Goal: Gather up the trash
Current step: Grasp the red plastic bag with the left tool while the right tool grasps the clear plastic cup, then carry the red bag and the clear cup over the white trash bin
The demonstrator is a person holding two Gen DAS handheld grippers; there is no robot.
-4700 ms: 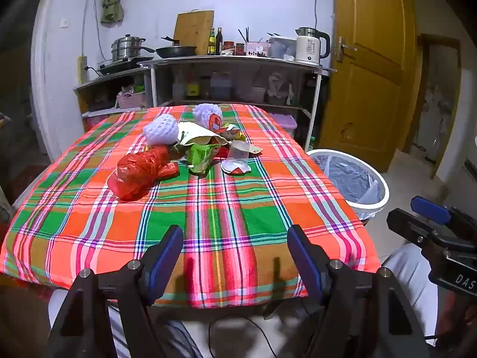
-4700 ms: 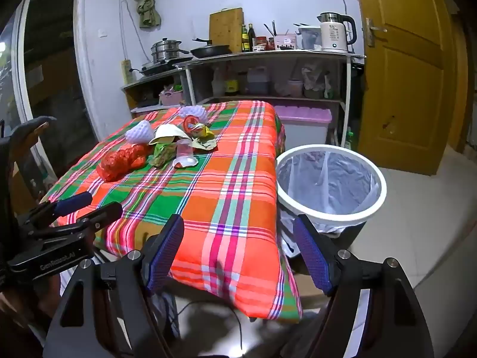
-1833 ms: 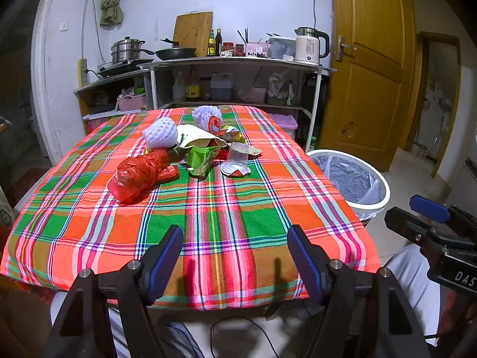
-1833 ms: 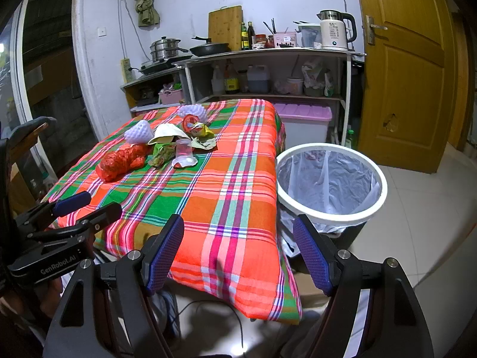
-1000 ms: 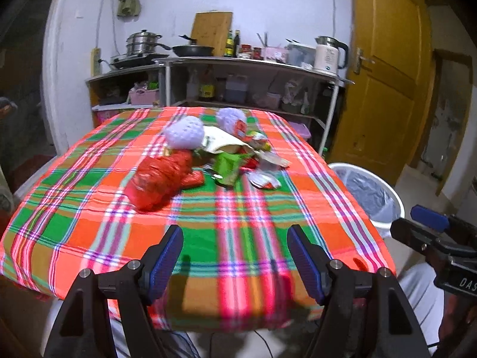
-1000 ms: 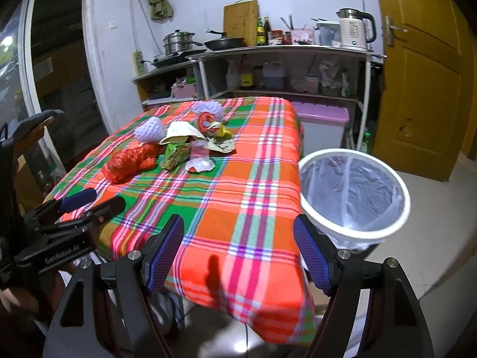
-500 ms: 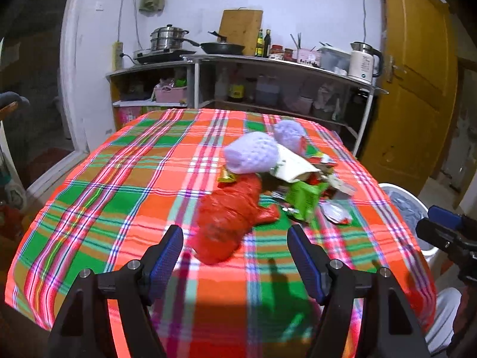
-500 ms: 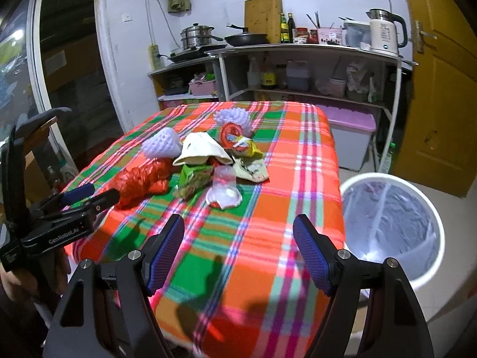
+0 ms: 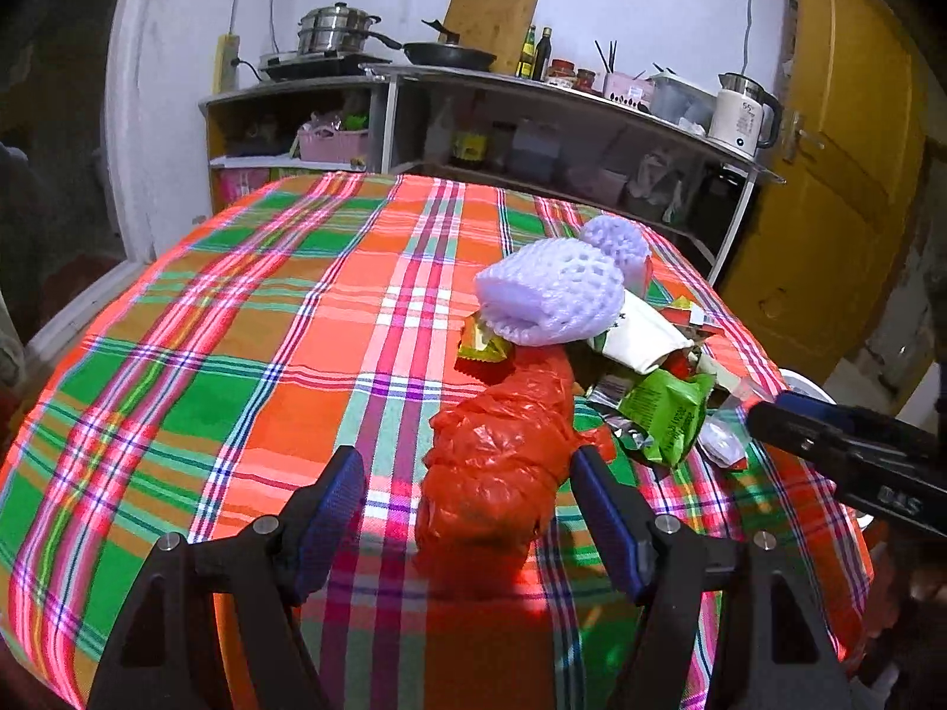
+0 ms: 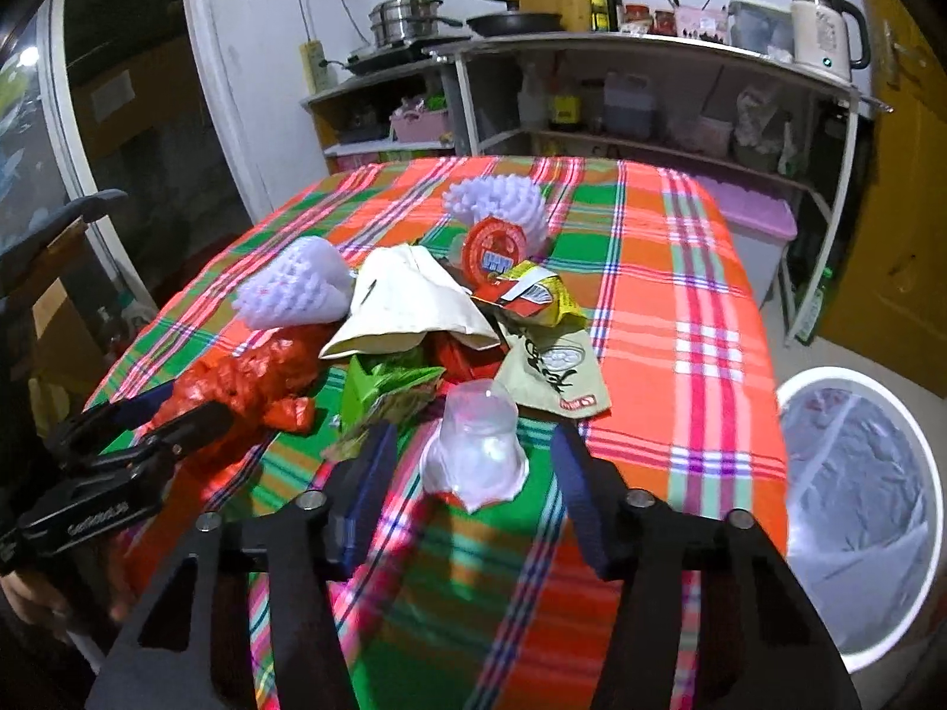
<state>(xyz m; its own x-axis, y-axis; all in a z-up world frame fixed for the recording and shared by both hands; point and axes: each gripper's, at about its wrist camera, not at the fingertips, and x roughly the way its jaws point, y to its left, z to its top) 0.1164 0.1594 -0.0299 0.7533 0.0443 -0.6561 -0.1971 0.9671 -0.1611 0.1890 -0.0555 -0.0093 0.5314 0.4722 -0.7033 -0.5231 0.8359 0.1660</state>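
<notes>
Left wrist view: the left claw [image 9: 467, 497] is spread apart around the near end of the red plastic bag [image 9: 503, 449], which lies on the checked counter [image 9: 237, 355] at the near-left edge of the trash pile. The bag looks light, soft and crinkly, likely slippery; pinching its bunched middle seems safest.

Right wrist view: the right claw [image 10: 473, 473] gapes wide around the clear plastic cup [image 10: 476, 444], upended and flimsy. It probably crushes easily, so grip low. The bin [image 10: 858, 473] stands right.
</notes>
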